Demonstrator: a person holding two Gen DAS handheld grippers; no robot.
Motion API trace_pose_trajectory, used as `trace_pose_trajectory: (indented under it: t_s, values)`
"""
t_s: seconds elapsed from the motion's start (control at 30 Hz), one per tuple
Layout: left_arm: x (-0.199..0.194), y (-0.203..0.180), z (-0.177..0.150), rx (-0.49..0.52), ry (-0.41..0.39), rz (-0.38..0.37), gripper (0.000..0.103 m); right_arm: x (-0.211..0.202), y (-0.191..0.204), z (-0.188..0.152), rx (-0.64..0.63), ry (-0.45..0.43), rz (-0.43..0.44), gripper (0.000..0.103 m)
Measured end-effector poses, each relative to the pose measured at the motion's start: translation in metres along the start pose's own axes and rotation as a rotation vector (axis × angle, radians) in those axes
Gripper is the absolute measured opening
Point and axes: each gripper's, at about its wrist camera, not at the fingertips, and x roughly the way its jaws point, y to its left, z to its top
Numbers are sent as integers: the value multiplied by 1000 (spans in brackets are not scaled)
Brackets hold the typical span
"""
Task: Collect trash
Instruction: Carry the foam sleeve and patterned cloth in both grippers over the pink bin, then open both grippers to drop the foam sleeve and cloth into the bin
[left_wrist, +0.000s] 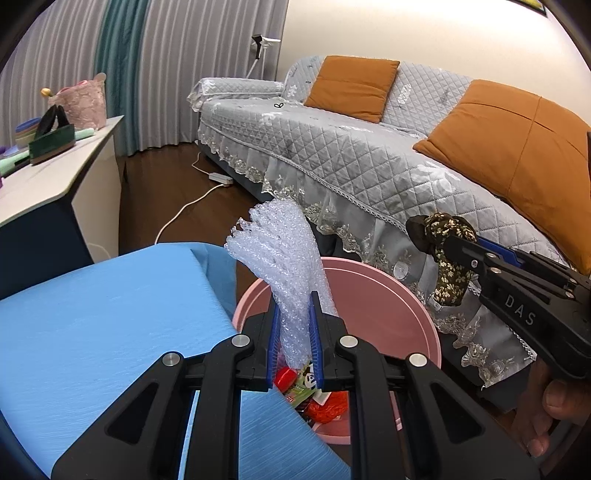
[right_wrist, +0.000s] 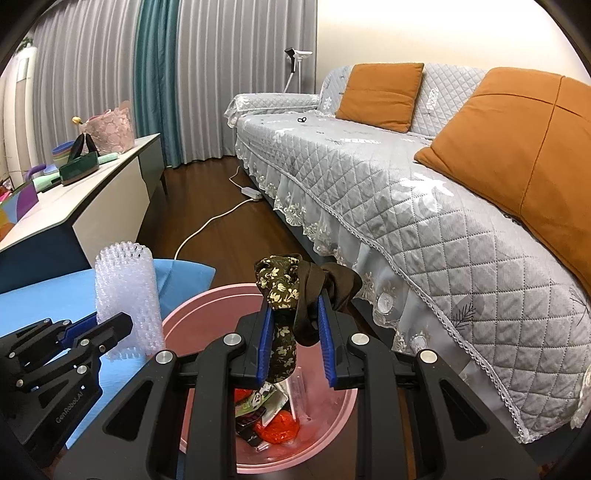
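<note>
Over the pink bin (right_wrist: 332, 417) beside the sofa (right_wrist: 424, 206): left tool (left_wrist: 294, 343) pinching upright bubble wrap (left_wrist: 280, 254) above the near rim, right tool (right_wrist: 295, 332) pinching a floral cloth (right_wrist: 282, 291) hanging lengthwise, squarely above the trash, likelier first drop.

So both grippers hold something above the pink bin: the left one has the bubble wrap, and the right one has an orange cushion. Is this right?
Not quite. The right gripper holds a dark floral cloth, not an orange cushion; the right wrist view shows this. The left gripper does hold the bubble wrap, and both are above the pink bin.
</note>
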Motion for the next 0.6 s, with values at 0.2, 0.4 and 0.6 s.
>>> trace_pose_trajectory:
  t_s: [0.2,0.4,0.6]
  values:
    - [9,-3,-1,1,8,-11,14,5,-4,-3,-1,8,-3,23]
    - [16,-7,-1,5,14,-16,14,8,-6,-4,2,16,-1,23]
    - [20,-9,-2,22,28,-23,21,14,-11,-6,20,36,28,32]
